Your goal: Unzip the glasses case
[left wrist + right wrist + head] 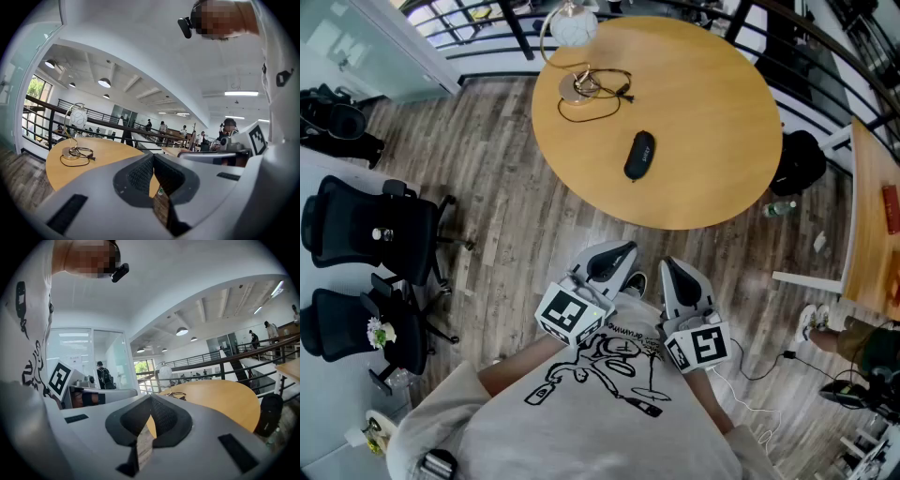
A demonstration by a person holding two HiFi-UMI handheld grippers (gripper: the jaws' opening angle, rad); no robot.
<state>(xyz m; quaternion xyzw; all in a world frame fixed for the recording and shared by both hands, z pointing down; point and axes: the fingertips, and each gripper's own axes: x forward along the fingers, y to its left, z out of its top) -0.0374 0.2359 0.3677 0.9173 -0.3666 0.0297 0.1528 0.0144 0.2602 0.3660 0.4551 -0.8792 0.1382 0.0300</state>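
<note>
Glasses case (639, 155) lies flat on the round wooden table (722, 103), roughly mid-table and a bit toward the near edge, long axis running near edge to far edge. It is dark, oval and zipped shut as far as can be told; the zipper pull is too small to make out. A lamp (572, 26) and its looped cord (598, 89) sit by the far-left edge, well apart from the case.

Left tool (614, 261) and right tool (675, 281) are both held close to the person's chest, over the floor and off the table, well short of the case. Each tool's jaws are closed together with nothing between them. The task has not started.

Handling, as a judgement: the case is probably light, with a semi-stiff shell, so it is likely to slide on the smooth tabletop when the zipper is tugged. One tool is best used to pin or clamp the body across its narrow width. The other should pinch the small pull tab at the zipper's end. The tab is thin and could slip out of the pads.
</note>
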